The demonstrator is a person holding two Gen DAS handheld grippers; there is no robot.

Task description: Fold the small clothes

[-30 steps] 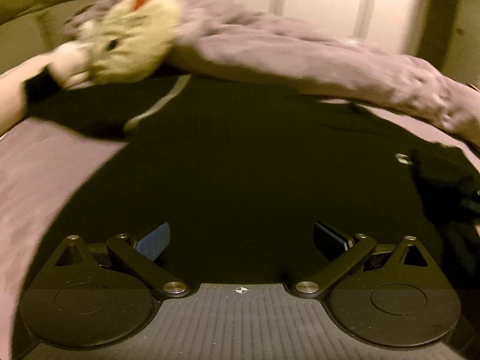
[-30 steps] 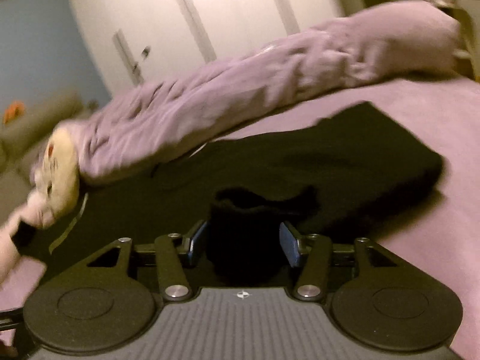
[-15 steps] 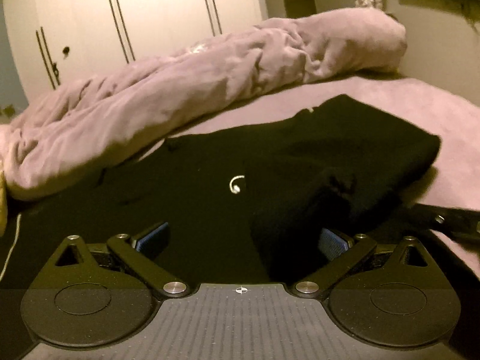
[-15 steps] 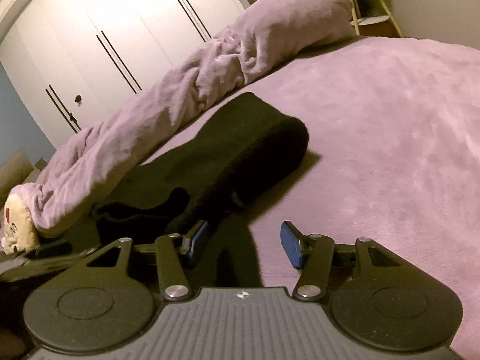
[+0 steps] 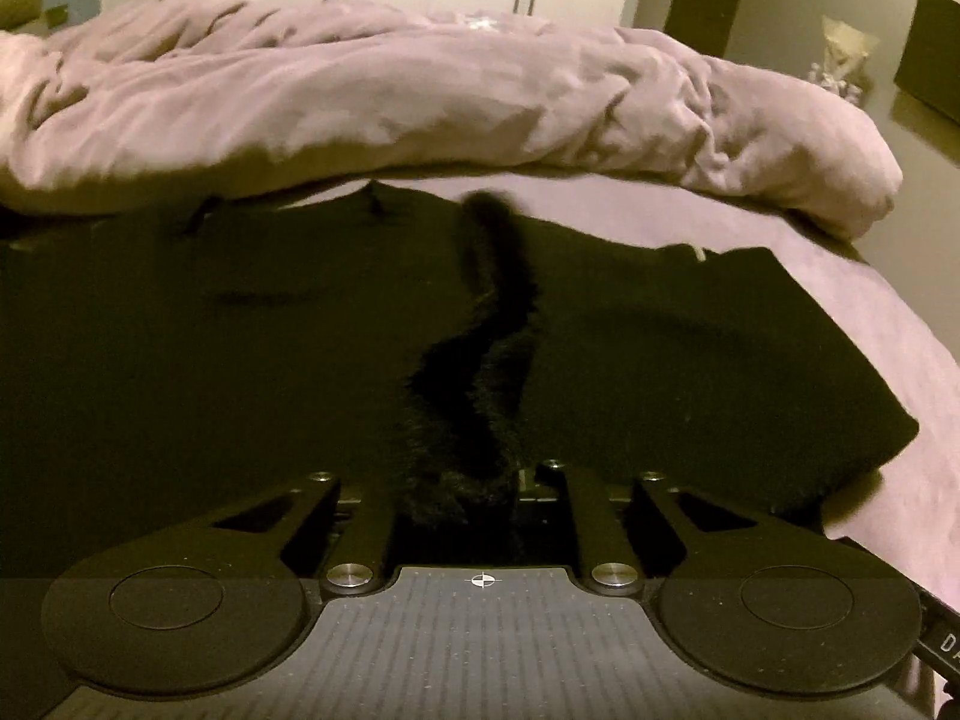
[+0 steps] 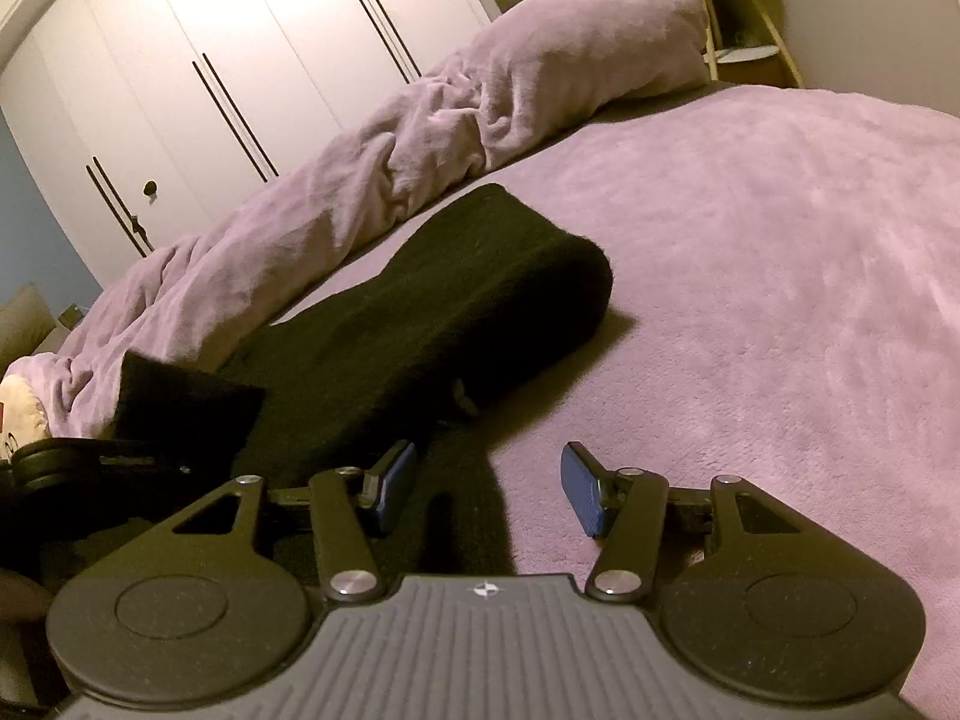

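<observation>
Black garment [image 5: 690, 360]: soft, light, limp knit, likely to sag and slide; lies on the bed at 12 o'clock from both tongs. Best taken by an edge or ridge.
Left gripper [image 5: 462, 480]: pressed together, pinching a raised fold.
Right gripper [image 6: 486, 492]: spread, empty.
Bed [image 6: 780, 300]: mauve plush. Rolled duvet [image 5: 420, 90] beyond; white wardrobe [image 6: 180, 60] at 11.

The left gripper [image 5: 459, 480] points down and forward with its black finger arms drawn close together, pinching a raised fold of fuzzy black garment [image 5: 480, 360]. The right gripper [image 6: 489, 489] tilts downward, its blue-padded fingers [image 6: 581, 495] parted with nothing between them.
</observation>
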